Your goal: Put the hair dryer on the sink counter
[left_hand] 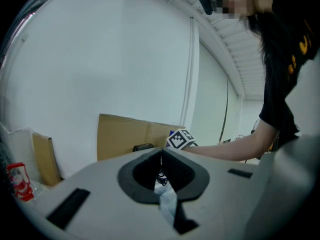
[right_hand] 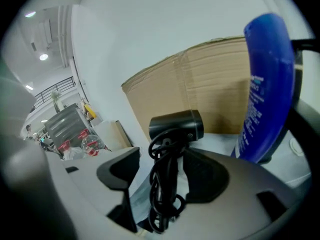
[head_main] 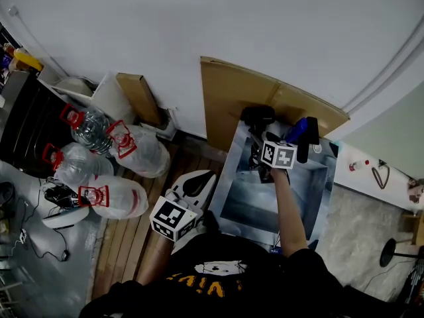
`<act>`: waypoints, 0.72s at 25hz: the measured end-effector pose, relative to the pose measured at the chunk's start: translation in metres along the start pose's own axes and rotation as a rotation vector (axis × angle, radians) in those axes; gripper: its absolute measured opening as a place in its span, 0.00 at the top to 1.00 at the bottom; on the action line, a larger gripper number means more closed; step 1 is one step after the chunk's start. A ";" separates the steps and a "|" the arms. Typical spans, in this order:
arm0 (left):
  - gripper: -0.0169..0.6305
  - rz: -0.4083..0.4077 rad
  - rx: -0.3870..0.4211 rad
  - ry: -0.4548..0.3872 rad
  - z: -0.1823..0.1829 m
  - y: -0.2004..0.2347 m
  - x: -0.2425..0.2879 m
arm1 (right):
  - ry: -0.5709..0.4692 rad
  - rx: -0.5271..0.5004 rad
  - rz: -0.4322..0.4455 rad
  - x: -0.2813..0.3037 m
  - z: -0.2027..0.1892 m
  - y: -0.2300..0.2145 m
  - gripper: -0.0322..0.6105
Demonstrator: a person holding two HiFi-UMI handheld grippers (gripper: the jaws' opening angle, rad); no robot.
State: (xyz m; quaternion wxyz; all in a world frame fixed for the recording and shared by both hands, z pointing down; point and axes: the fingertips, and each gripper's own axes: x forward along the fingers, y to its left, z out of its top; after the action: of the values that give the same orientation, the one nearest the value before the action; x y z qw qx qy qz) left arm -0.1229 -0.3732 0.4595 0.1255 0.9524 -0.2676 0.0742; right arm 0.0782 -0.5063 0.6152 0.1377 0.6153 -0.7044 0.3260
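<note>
1. The hair dryer was black, with a short round barrel, and its black cord was wound in loose loops around the handle.
2. It stood upright just in front of the cardboard sheet, barrel on top and lying level, handle pointing down.
3. Its handle stood between the wide-parted jaws of the right gripper. A clear gap showed on one side of the handle; whether the other pad touched it could not be told.
4. The sink counter was pale grey metal with a rectangular basin sunk in it. Its far end lay against the foot of the cardboard sheet.
5. The dryer was over the counter's end nearest the cardboard sheet.
</note>
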 end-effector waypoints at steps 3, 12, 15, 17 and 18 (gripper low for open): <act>0.96 -0.011 -0.001 -0.002 -0.001 0.000 -0.001 | -0.048 -0.009 0.027 -0.021 0.002 0.013 0.54; 0.96 -0.086 -0.009 0.015 -0.011 -0.014 0.011 | -0.187 0.004 0.139 -0.115 -0.012 0.063 0.62; 0.96 -0.115 -0.018 0.025 -0.019 -0.024 0.019 | -0.207 0.007 0.161 -0.141 -0.025 0.075 0.66; 0.96 -0.131 -0.017 0.034 -0.024 -0.031 0.024 | -0.219 0.015 0.163 -0.156 -0.034 0.080 0.69; 0.96 -0.140 -0.018 0.039 -0.026 -0.035 0.027 | -0.222 0.019 0.165 -0.164 -0.038 0.082 0.70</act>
State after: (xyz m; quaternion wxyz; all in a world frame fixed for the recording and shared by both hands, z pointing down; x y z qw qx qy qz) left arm -0.0838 -0.3498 0.4833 0.1442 0.9660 -0.1986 0.0812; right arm 0.0249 -0.3528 0.5226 0.0259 0.5888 -0.7603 0.2729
